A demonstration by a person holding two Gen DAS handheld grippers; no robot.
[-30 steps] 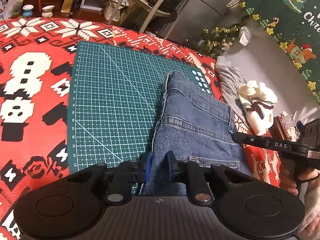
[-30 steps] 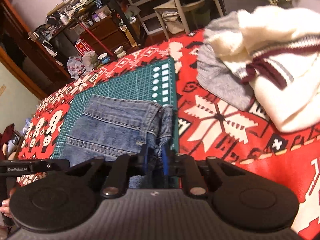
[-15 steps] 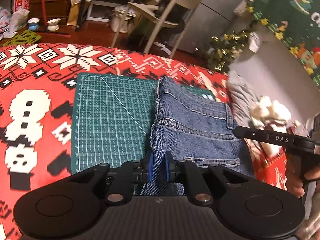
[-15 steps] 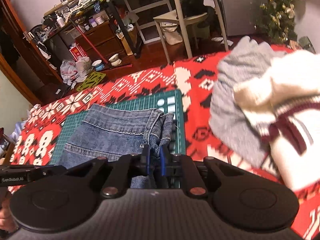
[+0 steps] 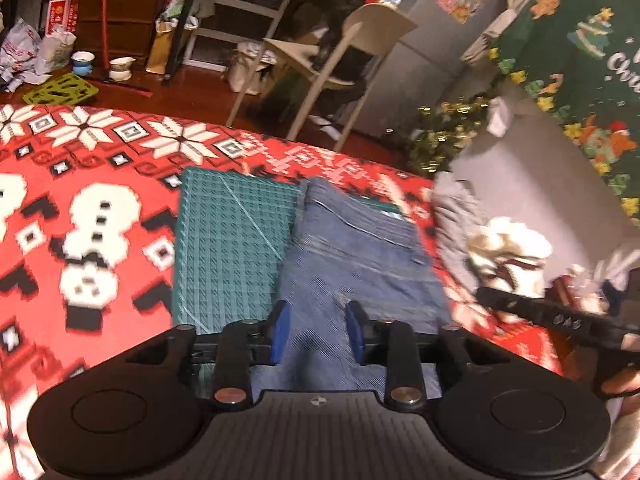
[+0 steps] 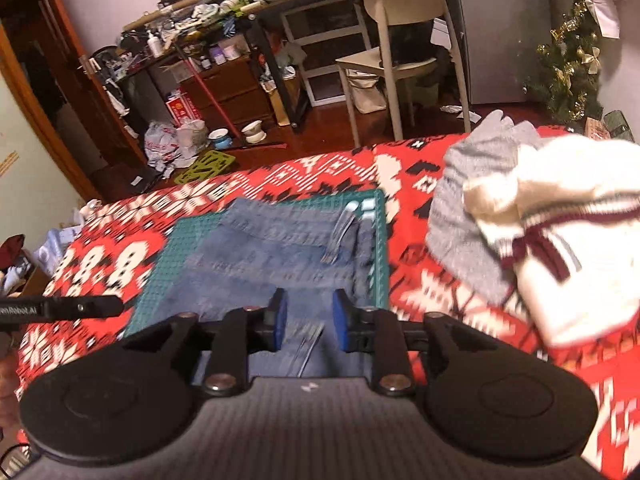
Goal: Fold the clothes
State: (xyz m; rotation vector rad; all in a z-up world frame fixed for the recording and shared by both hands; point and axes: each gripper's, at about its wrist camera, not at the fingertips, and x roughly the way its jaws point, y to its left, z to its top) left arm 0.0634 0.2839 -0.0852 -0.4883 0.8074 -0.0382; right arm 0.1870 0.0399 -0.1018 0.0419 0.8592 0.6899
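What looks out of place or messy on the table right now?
The folded blue denim jeans sit off-centre on the green cutting mat, crowding its right edge. Beside the mat, a cream knit sweater with maroon stripes lies crumpled on a grey garment, unfolded. Nothing looks spilled or damaged.

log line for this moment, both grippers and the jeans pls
left gripper: open, above jeans | right gripper: open, above jeans | jeans: folded, flat on green mat | frames: motion-blurred
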